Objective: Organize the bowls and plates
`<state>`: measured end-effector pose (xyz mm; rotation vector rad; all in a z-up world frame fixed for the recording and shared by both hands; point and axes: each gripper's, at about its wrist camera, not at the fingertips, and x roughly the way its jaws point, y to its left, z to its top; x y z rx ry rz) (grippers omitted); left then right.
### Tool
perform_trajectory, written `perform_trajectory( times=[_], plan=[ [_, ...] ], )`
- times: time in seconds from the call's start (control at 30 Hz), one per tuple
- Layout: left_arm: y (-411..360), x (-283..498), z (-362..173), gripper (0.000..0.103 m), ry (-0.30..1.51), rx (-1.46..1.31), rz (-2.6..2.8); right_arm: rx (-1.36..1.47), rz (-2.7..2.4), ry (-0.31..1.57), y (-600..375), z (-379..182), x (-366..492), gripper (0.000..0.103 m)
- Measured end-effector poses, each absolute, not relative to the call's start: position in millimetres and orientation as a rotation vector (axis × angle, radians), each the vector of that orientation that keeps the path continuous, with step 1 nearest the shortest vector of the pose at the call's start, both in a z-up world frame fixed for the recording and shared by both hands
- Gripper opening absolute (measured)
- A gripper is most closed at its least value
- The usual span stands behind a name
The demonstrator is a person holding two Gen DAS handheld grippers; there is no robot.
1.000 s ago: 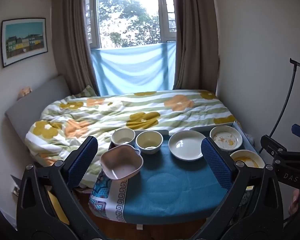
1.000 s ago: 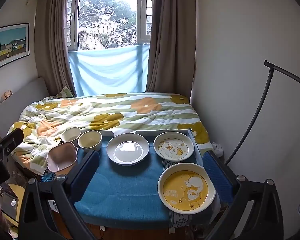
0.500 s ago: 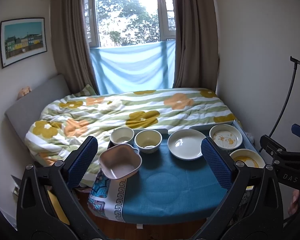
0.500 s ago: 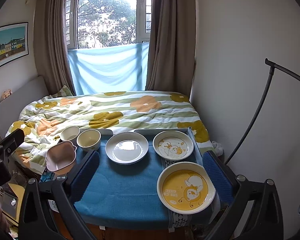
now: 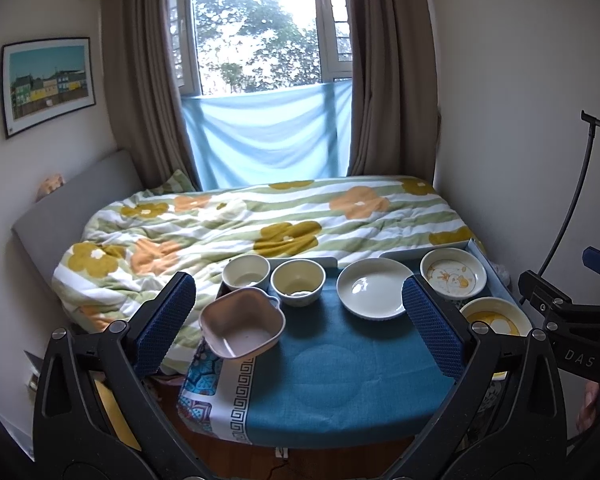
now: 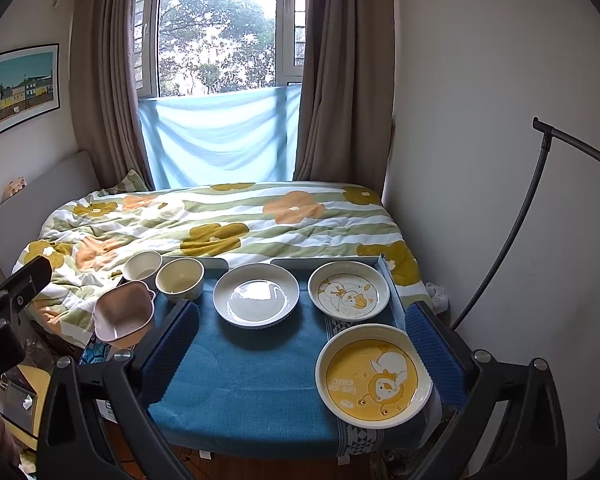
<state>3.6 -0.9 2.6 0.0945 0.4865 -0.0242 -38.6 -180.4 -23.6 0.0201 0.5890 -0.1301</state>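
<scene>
Pink bowl (image 5: 242, 328) empty — yellow plate (image 6: 374, 376) bare too

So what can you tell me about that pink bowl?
The pink bowl is squarish with rounded corners and a small handle tab on its far side. It looks like matte plastic and seems empty. It sits upright at the table's front left corner, overhanging the patterned cloth, close beside two round bowls. Neither gripper touches it.

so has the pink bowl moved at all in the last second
No. The pink bowl sits at the same left edge of the blue cloth, just in front of the two small bowls; only the camera drifted.
</scene>
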Motion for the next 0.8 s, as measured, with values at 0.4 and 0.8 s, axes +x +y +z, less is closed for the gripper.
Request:
perform_trajectory(
  times=[0.4,0.8],
  plan=[
    [-1.2,3.6,1.8,0.103,0.489,0.095,-0.024,0.020,-0.129,0.592,-178.8,-23.0,-39.4,0.103],
    [3.5,-2.0,-1.1,0.103,0.489,0.095,-0.012,0.021,-0.130,0.594,-179.9,-23.2,-39.0,0.103]
  ],
)
